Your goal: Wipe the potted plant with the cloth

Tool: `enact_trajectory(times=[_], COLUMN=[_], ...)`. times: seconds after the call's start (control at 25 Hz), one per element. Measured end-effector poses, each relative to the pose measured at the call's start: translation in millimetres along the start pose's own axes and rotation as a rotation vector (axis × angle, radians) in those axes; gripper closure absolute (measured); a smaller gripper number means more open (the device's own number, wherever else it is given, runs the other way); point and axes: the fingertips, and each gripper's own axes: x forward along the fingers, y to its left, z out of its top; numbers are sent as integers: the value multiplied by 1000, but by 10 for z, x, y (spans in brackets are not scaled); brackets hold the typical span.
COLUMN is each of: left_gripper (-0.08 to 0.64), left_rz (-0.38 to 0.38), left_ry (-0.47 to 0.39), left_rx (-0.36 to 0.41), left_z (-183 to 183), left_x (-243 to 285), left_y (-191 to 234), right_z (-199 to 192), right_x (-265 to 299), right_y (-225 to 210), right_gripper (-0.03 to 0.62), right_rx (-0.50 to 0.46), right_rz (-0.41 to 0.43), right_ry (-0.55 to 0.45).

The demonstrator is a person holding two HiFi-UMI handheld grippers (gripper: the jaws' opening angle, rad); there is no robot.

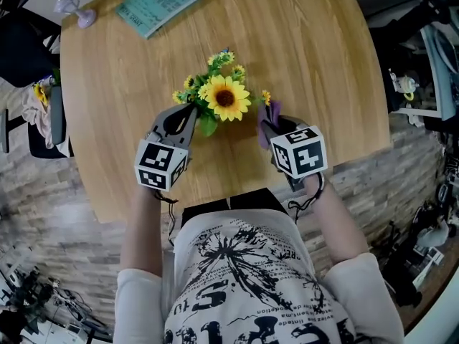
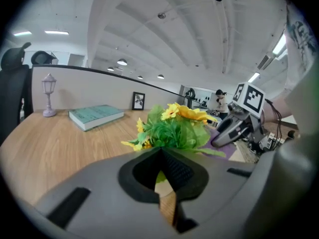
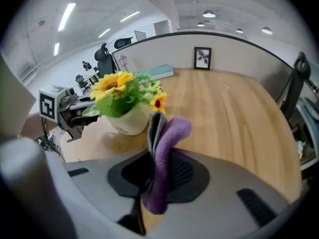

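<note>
Purple cloth [image 3: 164, 158]; yellow sunflower [image 1: 226, 97], green leaves [image 2: 172, 133]; cream pot [image 3: 124, 122]; teal book [image 1: 163, 2]; wood-grain table [image 1: 308, 63].

book [image 1: 163, 3] title blurred, nothing legible

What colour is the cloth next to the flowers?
Purple. The cloth shows best in the right gripper view.
</note>
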Motion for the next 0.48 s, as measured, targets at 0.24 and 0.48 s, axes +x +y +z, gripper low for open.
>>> enact_trajectory(times=[0.24,0.48], left_gripper=[555,555], left_rz=[51,146], left_ry=[-14,29], left_rx=[-9,39], left_z=[4,-5], left_x=[-29,23], left_y=[1,-15], right_z=[582,1321], right_x=[-52,90], right_y=[-539,-624], right_gripper=[514,514], right_rx=[-158,-290], right_rz=[-42,15], right_ry=[-29,-92])
